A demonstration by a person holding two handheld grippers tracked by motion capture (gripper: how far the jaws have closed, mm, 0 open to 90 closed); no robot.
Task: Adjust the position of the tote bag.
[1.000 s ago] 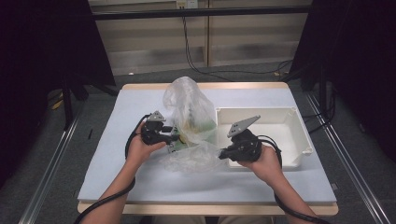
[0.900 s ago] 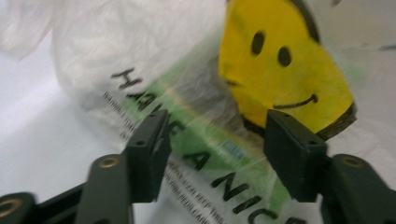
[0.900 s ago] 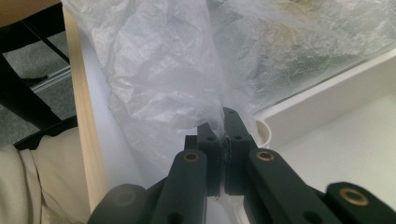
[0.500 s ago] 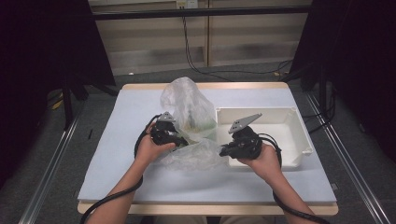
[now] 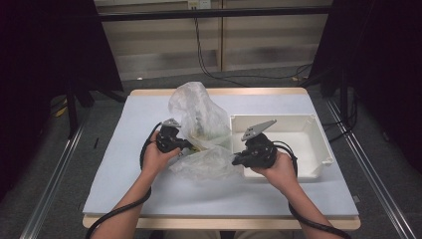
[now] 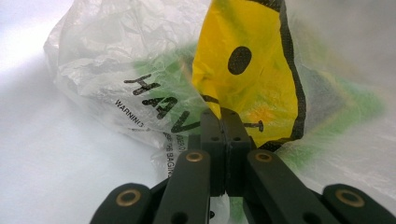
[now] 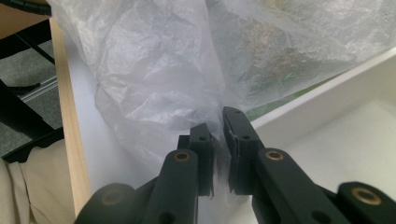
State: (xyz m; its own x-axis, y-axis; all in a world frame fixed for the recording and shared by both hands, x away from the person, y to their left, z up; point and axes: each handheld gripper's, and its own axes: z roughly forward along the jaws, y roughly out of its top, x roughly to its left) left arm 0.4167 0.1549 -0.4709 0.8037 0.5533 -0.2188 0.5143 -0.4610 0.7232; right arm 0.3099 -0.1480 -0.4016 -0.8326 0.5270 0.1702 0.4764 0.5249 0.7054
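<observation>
Plastic bag (image 5: 201, 129) sits mid-surface (image 5: 124, 164), at nine o'clock of the white tray (image 5: 318, 144). Left gripper (image 6: 226, 122) has just snapped closed on its printed film; right gripper (image 7: 218, 127) pinches the clear edge. Next, I'd judge: pull the mouth apart.

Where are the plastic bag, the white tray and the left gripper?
plastic bag (image 5: 196, 107), high view, on its raised crumpled upper part.
white tray (image 5: 318, 133), high view, on its right wall.
left gripper (image 6: 226, 122), left gripper view, at the closed jaw tips pinching the bag's film.
</observation>
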